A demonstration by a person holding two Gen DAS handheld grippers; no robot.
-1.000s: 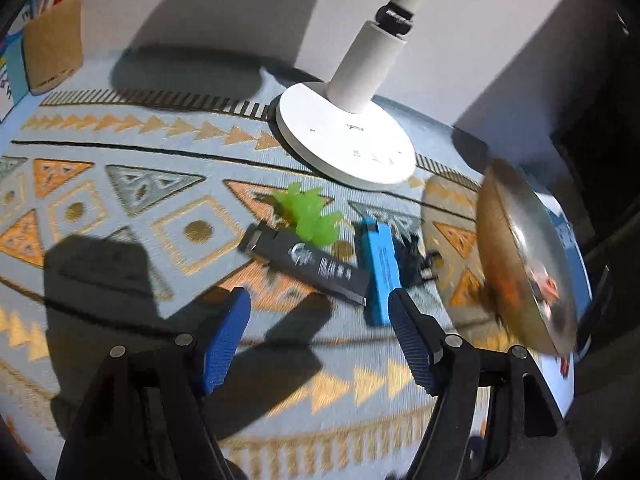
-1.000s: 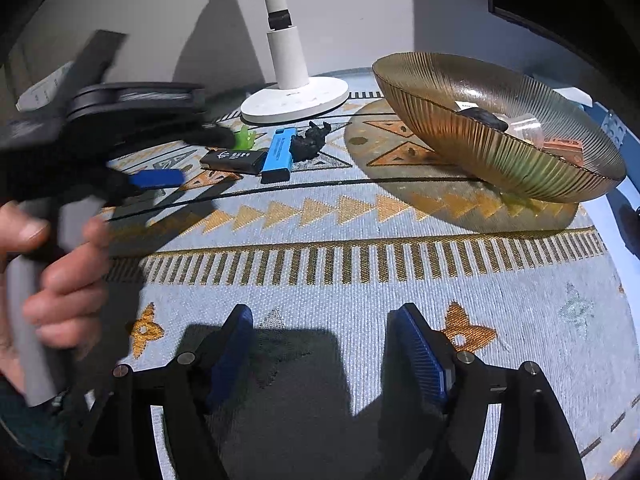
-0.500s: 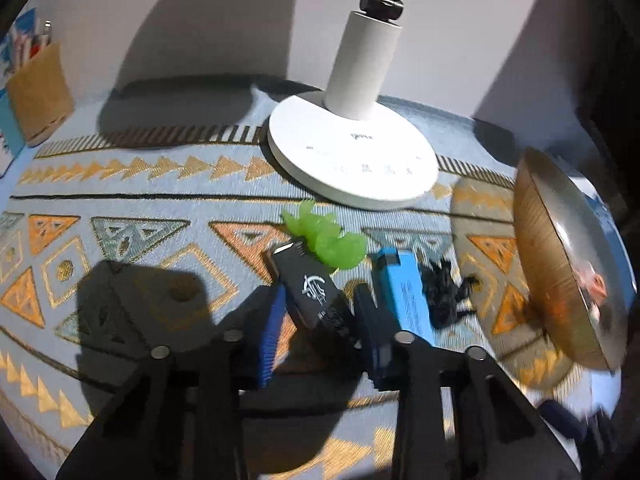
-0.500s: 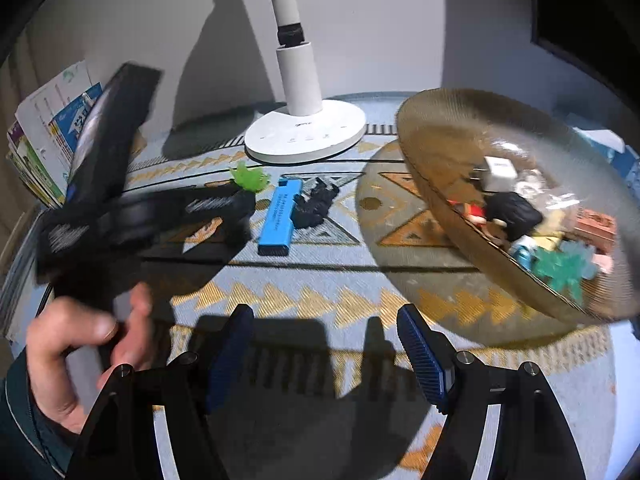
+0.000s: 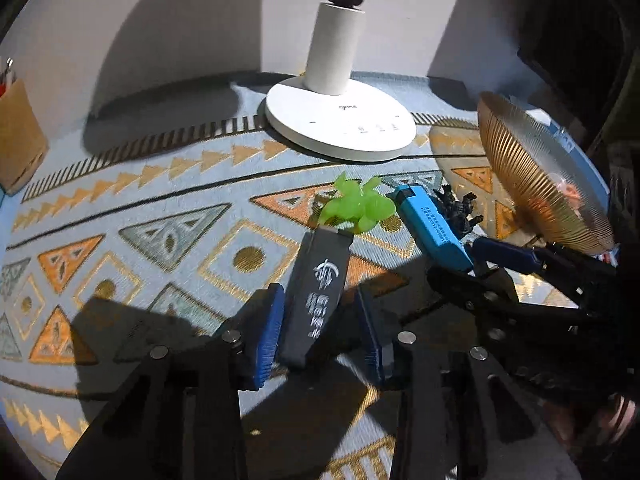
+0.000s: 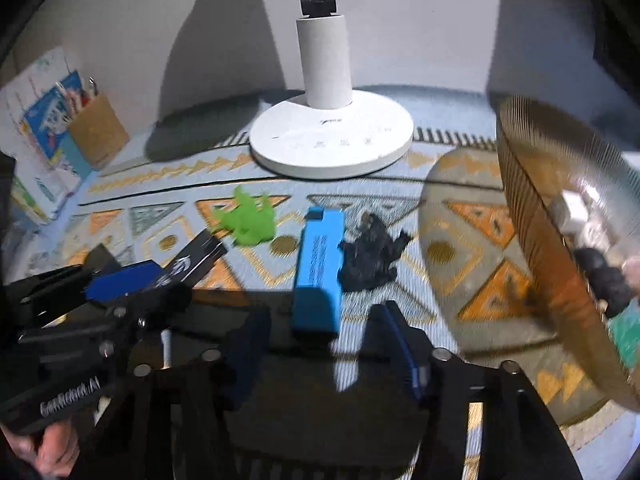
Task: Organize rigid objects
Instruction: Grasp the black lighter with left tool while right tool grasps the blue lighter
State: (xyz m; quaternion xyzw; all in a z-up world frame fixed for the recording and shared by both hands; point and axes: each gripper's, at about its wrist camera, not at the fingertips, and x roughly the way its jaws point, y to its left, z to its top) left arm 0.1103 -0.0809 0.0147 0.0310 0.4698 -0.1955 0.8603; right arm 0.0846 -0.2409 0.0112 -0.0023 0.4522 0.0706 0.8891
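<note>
A flat black box with white lettering [image 5: 320, 288] lies on the patterned cloth, and my left gripper [image 5: 320, 328] is shut on its near end. A blue box [image 6: 318, 268] lies beside it; my right gripper [image 6: 328, 344] is open, its jaws either side of the box's near end. A green toy [image 5: 356, 208] and a black toy [image 6: 370, 256] lie by the boxes. A ribbed amber bowl [image 6: 532, 216] with several small items stands at the right. The right gripper also shows in the left wrist view [image 5: 480, 264].
A white lamp base [image 5: 340, 128] with its post stands behind the objects. A brown pen holder [image 6: 98, 132] and books stand at the far left. The patterned cloth [image 5: 120, 216] covers the table.
My left gripper has closed further onto the black box. My right gripper has swung left and forward from the bowl side and now straddles the blue box.
</note>
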